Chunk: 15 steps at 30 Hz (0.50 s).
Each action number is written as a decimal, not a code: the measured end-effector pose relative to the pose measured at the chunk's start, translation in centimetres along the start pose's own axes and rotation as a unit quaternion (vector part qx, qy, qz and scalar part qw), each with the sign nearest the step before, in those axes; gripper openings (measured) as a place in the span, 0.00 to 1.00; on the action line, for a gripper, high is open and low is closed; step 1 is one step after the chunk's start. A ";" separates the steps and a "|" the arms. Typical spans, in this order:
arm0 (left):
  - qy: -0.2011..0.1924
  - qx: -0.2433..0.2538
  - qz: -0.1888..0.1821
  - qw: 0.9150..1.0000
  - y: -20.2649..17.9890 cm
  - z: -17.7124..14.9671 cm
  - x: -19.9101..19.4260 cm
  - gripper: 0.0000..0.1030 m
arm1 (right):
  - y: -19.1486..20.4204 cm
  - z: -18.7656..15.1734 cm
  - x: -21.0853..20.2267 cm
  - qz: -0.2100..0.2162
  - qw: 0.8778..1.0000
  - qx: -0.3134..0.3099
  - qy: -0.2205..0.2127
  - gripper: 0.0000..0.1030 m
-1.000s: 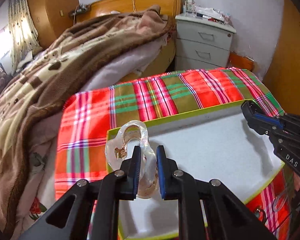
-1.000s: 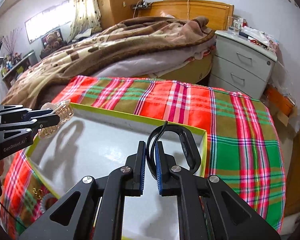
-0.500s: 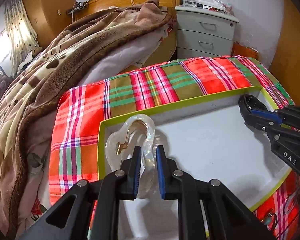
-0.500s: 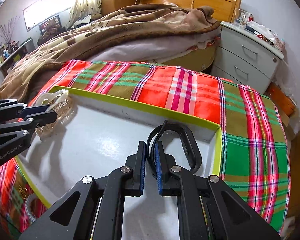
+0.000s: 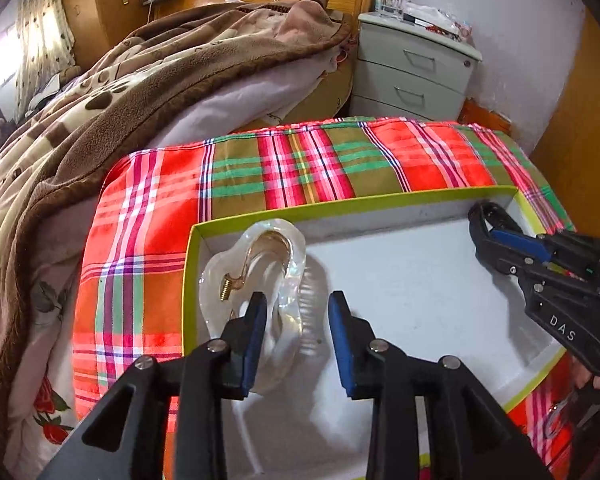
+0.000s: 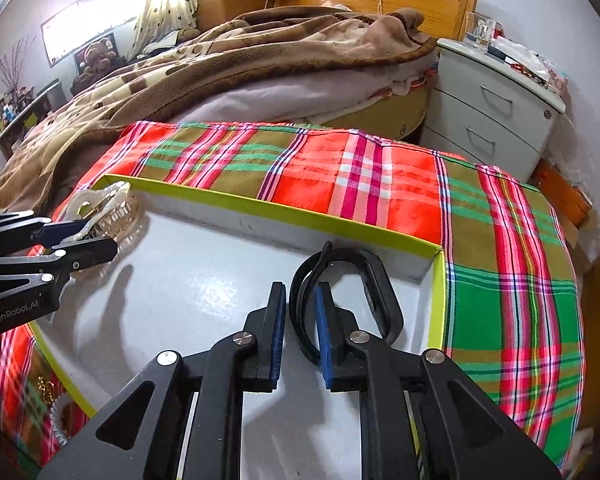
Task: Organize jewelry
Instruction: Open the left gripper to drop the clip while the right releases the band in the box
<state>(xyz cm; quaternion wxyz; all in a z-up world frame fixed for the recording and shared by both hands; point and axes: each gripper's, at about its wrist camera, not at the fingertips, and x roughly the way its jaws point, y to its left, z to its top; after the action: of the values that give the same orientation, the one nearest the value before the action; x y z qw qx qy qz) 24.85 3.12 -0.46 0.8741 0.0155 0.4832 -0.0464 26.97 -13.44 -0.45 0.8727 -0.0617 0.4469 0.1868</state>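
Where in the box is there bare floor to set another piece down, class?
The box floor is bare between the clip at its far left corner and the band at its far right corner. Both corners are crowded.

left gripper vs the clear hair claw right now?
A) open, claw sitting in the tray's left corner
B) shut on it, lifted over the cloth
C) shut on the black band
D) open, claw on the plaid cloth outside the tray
A: the left gripper has its jaws spread, and the clear hair claw sits between them in the left corner of the green-rimmed tray.
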 end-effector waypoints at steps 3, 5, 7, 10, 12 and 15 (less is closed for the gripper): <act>-0.004 -0.006 -0.008 1.000 0.1 0.0 -0.3 0.39 | 0.0 0.0 -0.4 0.001 1.000 0.004 -0.007 0.31; -0.007 -0.019 -0.012 1.000 0.4 0.0 -0.6 0.40 | -0.1 0.0 -0.7 0.003 1.000 0.008 -0.012 0.40; -0.013 -0.022 -0.013 1.000 0.6 -0.1 -1.1 0.40 | -0.1 -0.1 -1.1 0.005 1.000 0.015 -0.017 0.40; -0.020 -0.034 -0.026 0.999 0.9 -0.2 -1.8 0.41 | -0.1 -0.1 -2.1 0.007 0.999 0.021 -0.032 0.40; -0.027 -0.044 -0.037 0.998 1.1 -0.4 -2.6 0.42 | -0.1 -0.3 -2.9 0.009 0.999 0.025 -0.043 0.40; -0.043 -0.051 -0.058 0.996 1.3 -0.9 -4.0 0.44 | -0.1 -0.7 -4.5 0.010 0.998 0.031 -0.062 0.40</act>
<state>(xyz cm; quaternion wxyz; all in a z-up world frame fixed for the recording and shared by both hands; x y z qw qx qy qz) 22.09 4.72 2.45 0.8895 -0.0587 0.4473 -0.0729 24.07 -14.91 2.78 0.8982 -0.0183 0.3983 0.1851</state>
